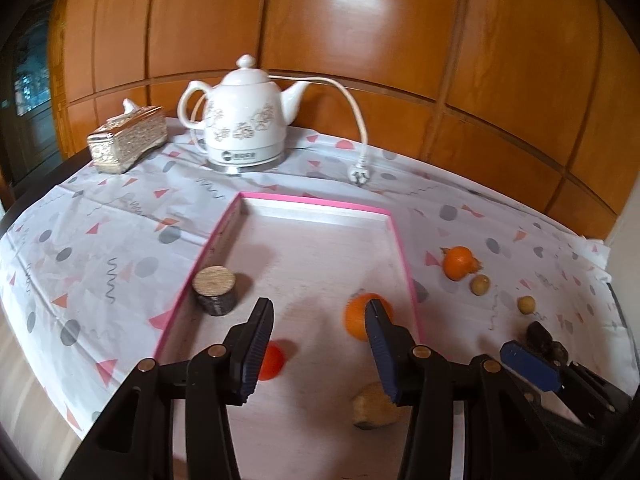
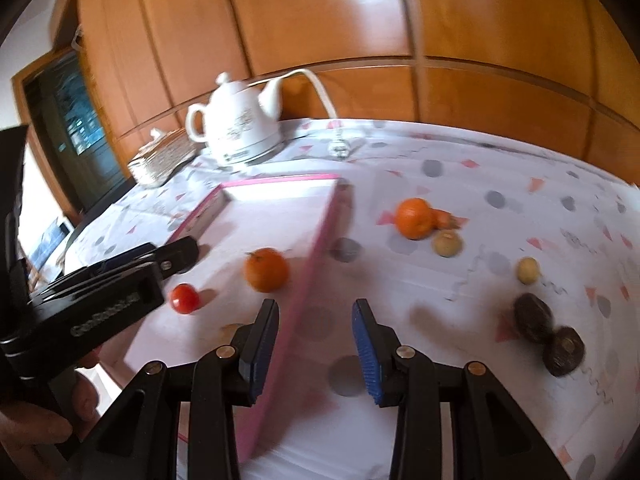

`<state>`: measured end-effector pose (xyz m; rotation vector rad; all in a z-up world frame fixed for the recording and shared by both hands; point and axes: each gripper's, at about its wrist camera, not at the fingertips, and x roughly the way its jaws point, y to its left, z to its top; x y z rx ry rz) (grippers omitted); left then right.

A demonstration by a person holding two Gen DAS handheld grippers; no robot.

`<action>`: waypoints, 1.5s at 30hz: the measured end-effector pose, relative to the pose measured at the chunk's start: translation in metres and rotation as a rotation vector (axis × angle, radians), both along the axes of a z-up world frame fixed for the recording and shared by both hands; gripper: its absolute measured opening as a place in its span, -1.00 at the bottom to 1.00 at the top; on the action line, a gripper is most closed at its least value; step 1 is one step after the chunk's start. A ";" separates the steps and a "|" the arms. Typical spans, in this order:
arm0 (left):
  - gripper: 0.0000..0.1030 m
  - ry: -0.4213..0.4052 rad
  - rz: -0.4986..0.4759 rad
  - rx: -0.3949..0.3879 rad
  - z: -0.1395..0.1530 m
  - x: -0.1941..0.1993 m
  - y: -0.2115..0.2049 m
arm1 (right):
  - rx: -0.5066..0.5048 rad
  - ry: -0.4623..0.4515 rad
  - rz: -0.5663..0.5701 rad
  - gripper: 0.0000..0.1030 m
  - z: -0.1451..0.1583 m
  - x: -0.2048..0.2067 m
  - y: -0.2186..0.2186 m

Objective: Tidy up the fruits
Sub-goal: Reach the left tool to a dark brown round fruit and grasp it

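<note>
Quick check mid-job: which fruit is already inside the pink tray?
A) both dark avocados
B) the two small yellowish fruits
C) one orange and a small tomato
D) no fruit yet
C: one orange and the tomato lie on the floor of the pink tray, while the avocados and the yellowish fruits lie outside it on the cloth.

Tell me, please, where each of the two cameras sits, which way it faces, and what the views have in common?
Left wrist: on the left gripper, looking forward and down over the pink-rimmed tray toward the white kettle; its own open fingers show, and the right gripper at lower right.
Right wrist: on the right gripper, above the tray's right rim, facing the tablecloth; its open fingers, the left gripper and a hand show.
Shared: tray, kettle, both oranges, red tomato, tissue box.
</note>
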<state>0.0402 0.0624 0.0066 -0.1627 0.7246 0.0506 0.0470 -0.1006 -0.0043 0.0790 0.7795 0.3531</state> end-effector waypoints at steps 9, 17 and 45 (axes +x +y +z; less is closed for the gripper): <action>-0.06 0.003 -0.163 0.007 0.000 -0.002 -0.051 | -0.006 0.035 -0.200 -0.25 -0.015 -0.006 -0.076; -0.06 0.045 -0.315 -0.008 -0.009 0.001 -0.097 | -0.035 0.078 -0.366 -0.25 -0.034 -0.014 -0.146; -0.15 0.207 -0.562 -0.186 -0.043 0.066 -0.215 | 0.025 0.082 -0.508 -0.25 -0.040 -0.001 -0.218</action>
